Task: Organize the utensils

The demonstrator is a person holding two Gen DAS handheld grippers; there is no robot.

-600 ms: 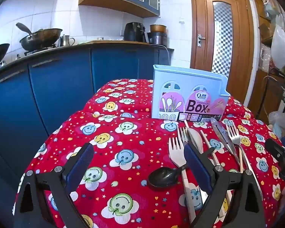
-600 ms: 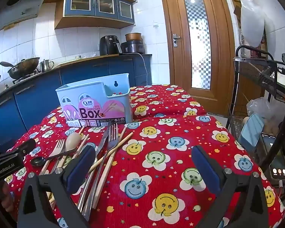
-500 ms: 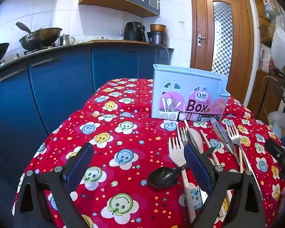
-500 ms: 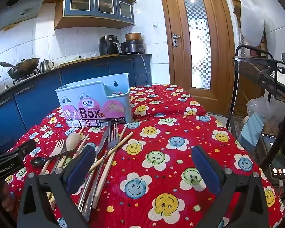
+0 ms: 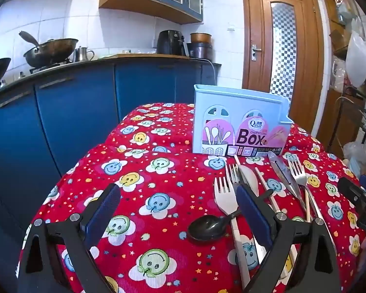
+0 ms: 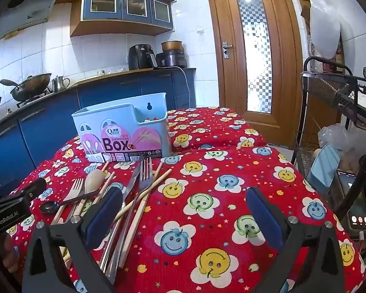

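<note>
The left gripper (image 5: pixel 179 213) hovers low over the near edge of the desk (image 5: pixel 158 171) with its jaws spread wide and nothing between them; its right pad stands in front of the black spoon (image 5: pixel 207 227) and the pale fork (image 5: pixel 223 196), though whether it touches them cannot be told. The right gripper (image 6: pixel 183 216) also has its jaws spread wide and empty over the red smiley tablecloth (image 6: pixel 231 171), its left pad just beside the pile of utensils. That pile lies loose on the cloth in front of the light-blue chopsticks box (image 6: pixel 124 131): a wooden spoon (image 6: pixel 94 177), a metal fork (image 6: pixel 145 173), a knife (image 6: pixel 131 183) and chopsticks (image 6: pixel 146 190), partly crossing one another. The box stands upright toward the far side of the desk; its small side compartment shows only something red, too small to name, and its main compartment cannot be seen into.
</note>
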